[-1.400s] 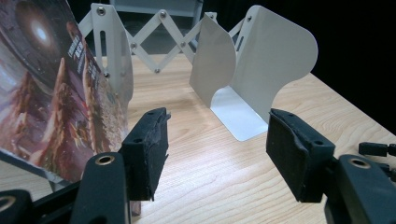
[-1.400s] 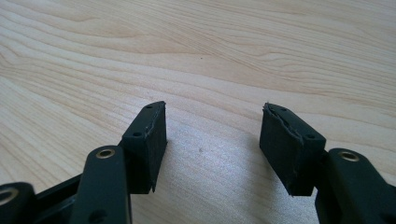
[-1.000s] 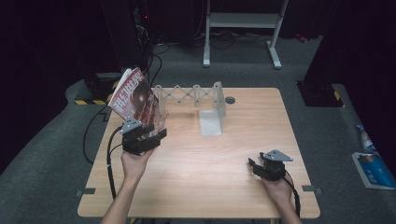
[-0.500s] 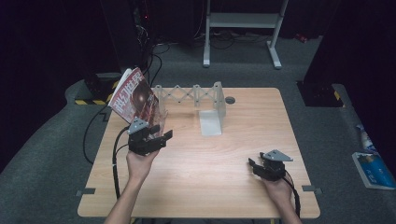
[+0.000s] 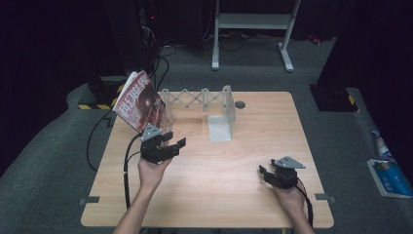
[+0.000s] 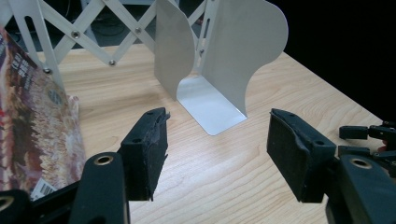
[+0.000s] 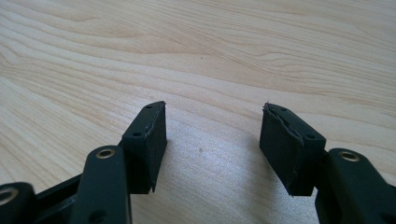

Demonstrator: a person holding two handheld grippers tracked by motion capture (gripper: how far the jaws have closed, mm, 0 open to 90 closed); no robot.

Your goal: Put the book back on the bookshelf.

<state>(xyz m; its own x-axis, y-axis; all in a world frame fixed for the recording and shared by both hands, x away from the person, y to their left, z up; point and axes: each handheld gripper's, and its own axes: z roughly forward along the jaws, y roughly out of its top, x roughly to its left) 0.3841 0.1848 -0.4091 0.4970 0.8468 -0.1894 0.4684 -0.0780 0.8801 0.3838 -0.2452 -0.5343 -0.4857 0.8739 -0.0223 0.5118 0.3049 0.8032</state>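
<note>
On the wooden table (image 5: 219,170), both grippers' fingers stand apart and empty, the left gripper (image 5: 168,144) near the magazine (image 5: 141,101).

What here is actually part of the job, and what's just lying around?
Part of the job:
- magazine leaning in the rack
- expanding white rack
- left gripper, open, near the magazine

Lying about:
- blue packet on the floor
- metal stand behind the table
- right gripper, open, idle

Wood table (image 5: 234,165) w/ magazine (image 5: 141,102), bookend rack (image 5: 214,105)
</note>
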